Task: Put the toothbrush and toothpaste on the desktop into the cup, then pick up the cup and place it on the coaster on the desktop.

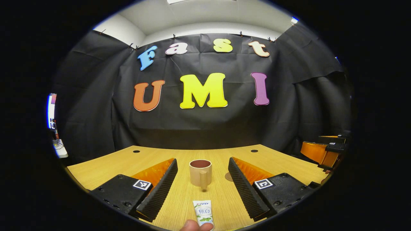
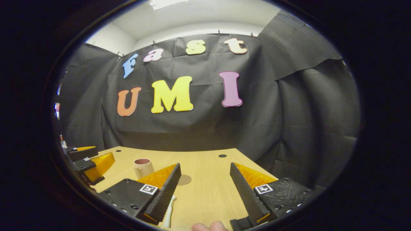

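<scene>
The toothpaste [image 1: 203, 213] lies flat on the desktop [image 1: 106, 165], its long axis running straight away from the left gripper [image 1: 202, 186] toward the cup [image 1: 200, 173]. The tube sits low in the left gripper view, centred between that gripper's 2 fingers but nearer the camera than their tips, with a fingertip [image 1: 196, 226] of the holding hand at its near end. The cup stands upright just beyond the tube, handle turned toward the camera, mouth open and, as far as can be seen, holding nothing. Just beside the cup on its right lies the round coaster [image 1: 228, 176], partly hidden by the finger.

In the right gripper view the toothbrush [image 2: 169, 210] lies on the desktop under the right gripper [image 2: 205, 189], half hidden by its left finger, its long axis roughly along the gripper's own line. The cup [image 2: 143, 167] stands off to the left and farther on, the coaster [image 2: 184, 179] between it and the gripper's centre line.

So each tool is nearest 1 item: left over the paste, right over the brush. Both grippers are level with the desk, pointing forward, fingers spread wide and gripping nothing. Each would, I judge, need to draw back and tip down to straddle its item across the short axis.
</scene>
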